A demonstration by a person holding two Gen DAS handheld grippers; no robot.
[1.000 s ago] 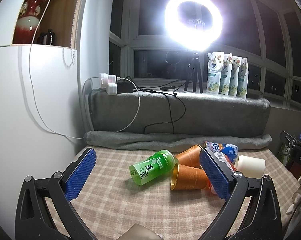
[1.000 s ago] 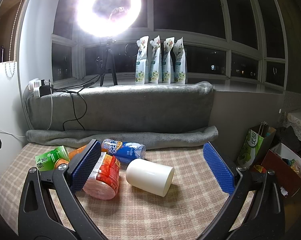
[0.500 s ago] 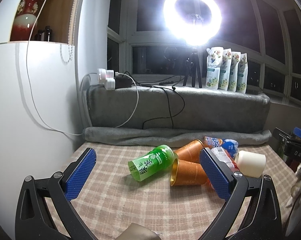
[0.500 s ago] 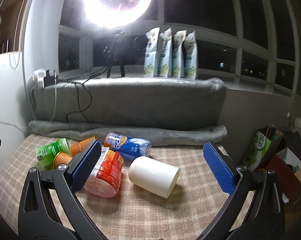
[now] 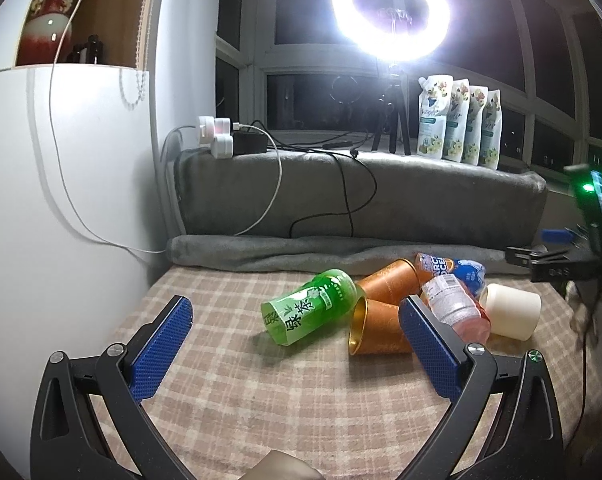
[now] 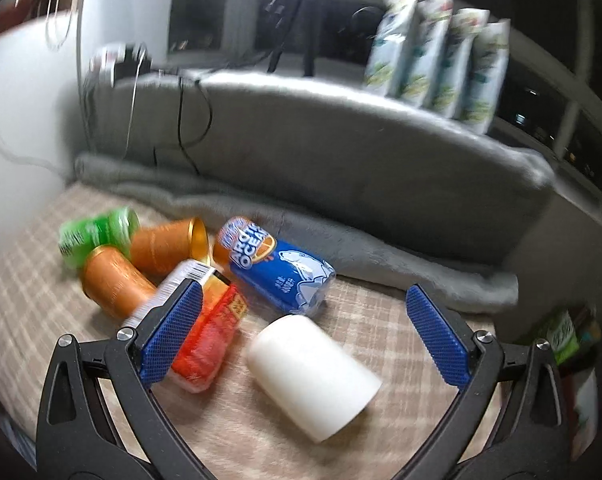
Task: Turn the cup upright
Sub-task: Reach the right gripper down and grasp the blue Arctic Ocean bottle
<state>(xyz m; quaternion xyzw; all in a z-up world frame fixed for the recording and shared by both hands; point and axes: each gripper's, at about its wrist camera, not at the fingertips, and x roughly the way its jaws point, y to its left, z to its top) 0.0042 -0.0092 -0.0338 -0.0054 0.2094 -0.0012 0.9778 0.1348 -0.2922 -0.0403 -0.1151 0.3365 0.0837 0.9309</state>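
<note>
Several cups lie on their sides on the checked cloth. A white cup (image 6: 315, 372) lies just in front of my right gripper (image 6: 305, 340), between its open blue fingers, not touched. It also shows in the left wrist view (image 5: 511, 312) at the right. A red cup (image 6: 207, 338), a blue cup (image 6: 283, 266), two orange cups (image 6: 111, 284) (image 6: 167, 246) and a green cup (image 6: 95, 236) lie to its left. My left gripper (image 5: 295, 348) is open and empty, short of the green cup (image 5: 311, 306) and an orange cup (image 5: 379, 332).
A grey blanket roll (image 5: 341, 254) and a grey padded ledge (image 5: 361, 196) bound the far side. A white cabinet (image 5: 61, 200) stands at the left. Cables, a ring light (image 5: 389, 8) and pouches (image 5: 459, 124) sit on the ledge. Bags stand past the right edge (image 6: 569, 336).
My right gripper has moved forward and tilted down toward the white cup, which now looks larger and nearer. The left gripper has shifted only slightly. Both stay open.
</note>
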